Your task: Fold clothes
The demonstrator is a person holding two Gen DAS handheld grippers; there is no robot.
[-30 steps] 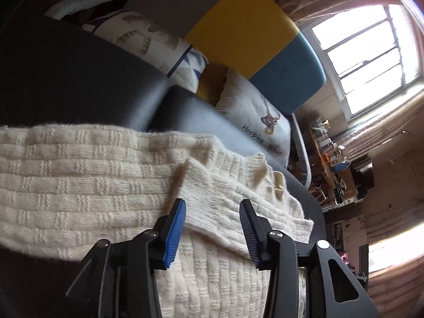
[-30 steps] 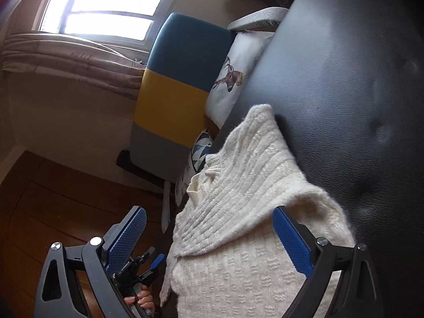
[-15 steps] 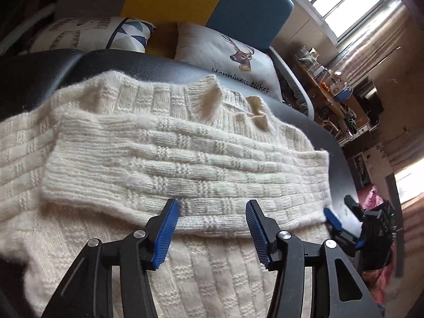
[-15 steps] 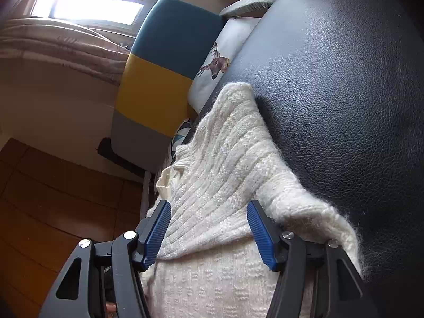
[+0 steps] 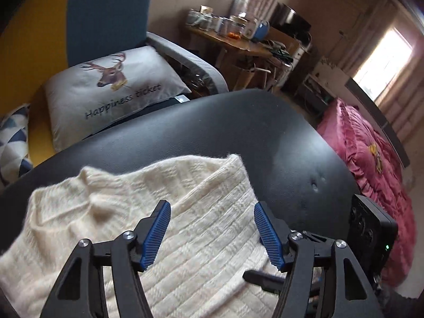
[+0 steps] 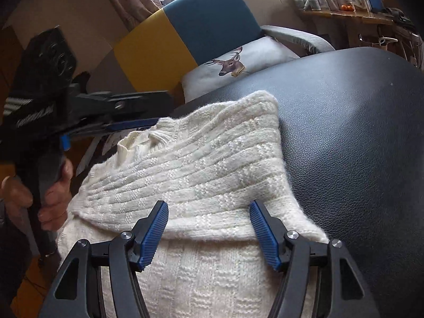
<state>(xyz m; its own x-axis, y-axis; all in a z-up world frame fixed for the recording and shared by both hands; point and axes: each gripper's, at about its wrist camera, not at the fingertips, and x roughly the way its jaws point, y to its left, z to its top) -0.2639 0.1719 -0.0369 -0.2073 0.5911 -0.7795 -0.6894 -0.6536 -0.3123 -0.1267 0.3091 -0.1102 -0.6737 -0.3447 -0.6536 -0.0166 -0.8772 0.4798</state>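
Right wrist view: a cream knitted sweater point(image 6: 201, 175) with a basket-weave, ribbed texture and fuzzy fibres lies on a black padded surface point(image 6: 357, 145) of pebbled leather-like material, covering its left part, with one layer folded over so that a thick rounded fold edge runs across just in front of the right gripper point(image 6: 209, 228). That gripper's black fingers with ridged blue pads point(image 6: 155, 234) stand apart, empty, over the fold. At the left edge a hand point(image 6: 54, 193) grasps the handle of the left gripper point(image 6: 137, 111), seen side-on above the sweater's ribbed collar. Beyond the surface's far edge stands an armchair point(image 6: 212, 21) in blue, yellow and grey panels, with a white cushion point(image 6: 238, 63) printed with a deer head. From the left wrist view, the left gripper point(image 5: 212, 233) also has its blue pads point(image 5: 156, 238) spread wide with nothing between them, held over the sweater point(image 5: 127, 212) whose pointed corner reaches toward the middle of the black surface point(image 5: 238, 132), which shows two small dimples near its right edge. A pink ruffled bedcover point(image 5: 371, 153) lies beyond that edge, and a cluttered wooden table point(image 5: 238, 42) stands farther back.
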